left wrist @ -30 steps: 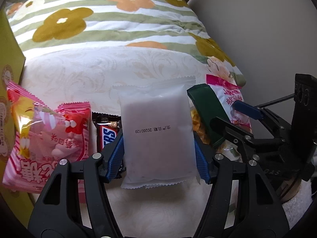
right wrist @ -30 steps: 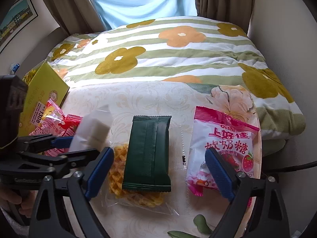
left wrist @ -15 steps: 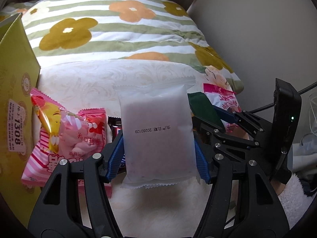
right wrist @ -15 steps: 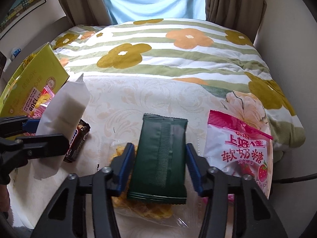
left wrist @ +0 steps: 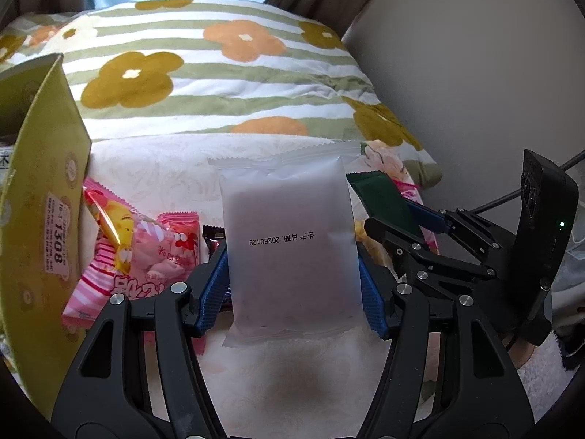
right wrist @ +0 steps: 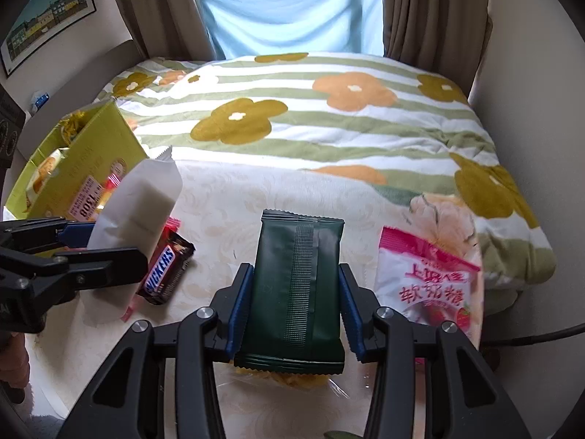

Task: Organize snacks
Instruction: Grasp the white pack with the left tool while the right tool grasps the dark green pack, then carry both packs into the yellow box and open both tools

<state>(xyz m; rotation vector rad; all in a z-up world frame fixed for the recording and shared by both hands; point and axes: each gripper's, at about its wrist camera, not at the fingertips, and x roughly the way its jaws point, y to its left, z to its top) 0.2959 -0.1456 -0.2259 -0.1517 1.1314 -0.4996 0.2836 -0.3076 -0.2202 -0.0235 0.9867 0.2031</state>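
Left gripper (left wrist: 292, 285) clamps a frosted white snack packet (left wrist: 289, 241), lifted off the cream cloth (right wrist: 234, 205); its print reads "20260129". Left of it: a pink striped candy bag (left wrist: 128, 256) and a yellow-green cardboard box (left wrist: 40, 197) labelled "1308". Right gripper (right wrist: 292, 314) grips a dark green foil packet (right wrist: 296, 285). To its left lies a brown Snickers bar (right wrist: 166, 269); to its right, a pink-and-white strawberry candy bag (right wrist: 427, 285).

Soft daylight through blue-curtained window (right wrist: 289, 7) at far end. Bedspread (right wrist: 310, 109) bright, near foreground dimmer (faint shadow under white packet (left wrist: 289, 245)). Fisheye bends edges; corners black. Focus sharp.
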